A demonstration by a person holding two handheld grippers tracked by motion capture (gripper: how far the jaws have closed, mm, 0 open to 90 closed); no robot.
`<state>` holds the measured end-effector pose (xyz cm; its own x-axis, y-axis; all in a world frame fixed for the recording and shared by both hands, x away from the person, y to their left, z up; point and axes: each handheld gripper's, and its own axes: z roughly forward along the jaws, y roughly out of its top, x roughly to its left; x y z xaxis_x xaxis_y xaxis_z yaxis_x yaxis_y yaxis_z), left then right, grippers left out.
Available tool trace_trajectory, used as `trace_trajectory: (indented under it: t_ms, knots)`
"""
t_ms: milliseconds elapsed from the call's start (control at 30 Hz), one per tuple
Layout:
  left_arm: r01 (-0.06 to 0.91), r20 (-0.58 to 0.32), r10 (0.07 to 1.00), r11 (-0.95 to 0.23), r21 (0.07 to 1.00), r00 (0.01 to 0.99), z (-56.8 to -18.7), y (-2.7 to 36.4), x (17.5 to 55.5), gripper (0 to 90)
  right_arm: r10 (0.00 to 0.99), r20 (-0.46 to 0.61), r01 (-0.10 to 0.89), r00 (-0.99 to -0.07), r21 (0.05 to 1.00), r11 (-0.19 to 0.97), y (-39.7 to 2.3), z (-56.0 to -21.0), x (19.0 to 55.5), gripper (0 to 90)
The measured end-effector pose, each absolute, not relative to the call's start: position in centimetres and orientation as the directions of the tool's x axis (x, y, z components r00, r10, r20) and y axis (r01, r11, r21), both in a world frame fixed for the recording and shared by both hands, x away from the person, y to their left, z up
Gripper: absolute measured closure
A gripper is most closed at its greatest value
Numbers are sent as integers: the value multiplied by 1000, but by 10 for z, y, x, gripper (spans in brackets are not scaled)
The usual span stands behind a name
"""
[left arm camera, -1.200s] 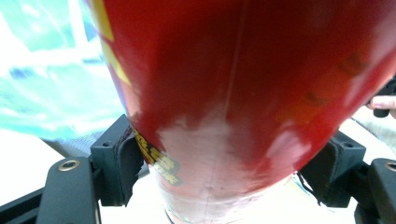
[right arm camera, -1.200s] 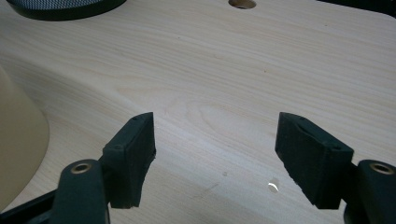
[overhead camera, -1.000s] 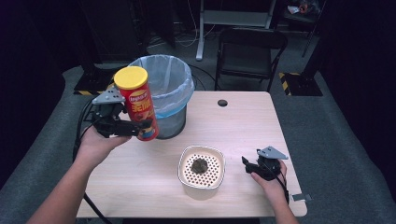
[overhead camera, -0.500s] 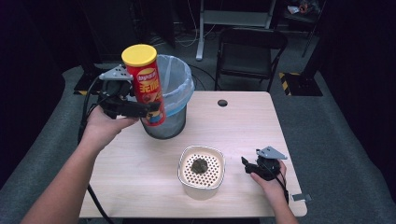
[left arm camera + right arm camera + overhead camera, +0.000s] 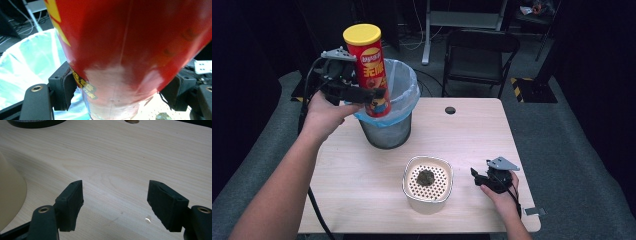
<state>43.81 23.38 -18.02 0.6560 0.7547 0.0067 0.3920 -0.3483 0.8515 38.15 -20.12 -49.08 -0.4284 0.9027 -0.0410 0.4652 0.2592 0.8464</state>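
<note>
Right gripper (image 5: 482,178) parked near table's (image 5: 472,130) near right corner, jaws wide apart over bare wood, nothing between: idle, clear of the work. Cream strainer bowl (image 5: 428,184) just beside it toward near edge centre, dark lump inside, nature unclear. Further back at far left corner, left gripper (image 5: 371,96) clamped on lower part of red crisp can (image 5: 371,70), yellow lid up, raised over rim of lined waste bin (image 5: 399,120): apparently positioned for disposal.
</note>
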Motion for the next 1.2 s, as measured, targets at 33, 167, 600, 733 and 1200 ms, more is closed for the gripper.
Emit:
trace_trajectory:
  t_ms: [33,167,600,733,1200]
  knots:
    - [397,9,764,-346,850,645,-180,234,441,237,900,-44,464,-433,846,264,-202,-491,381,285]
    - [417,-8,795,-310,855,606,-181,236,451,236,900,-39,464,-435,846,261,-202,-491,382,285]
    - [466,-30,868,-236,853,495,-192,234,487,237,901,-23,470,-433,848,247,-202,-490,381,286]
    - [474,-34,883,-217,853,467,-197,233,497,237,898,-22,469,-439,847,250,-202,-491,381,285]
    - [483,-23,924,-179,857,382,-224,233,527,236,891,-20,468,-453,846,256,-201,-492,382,287]
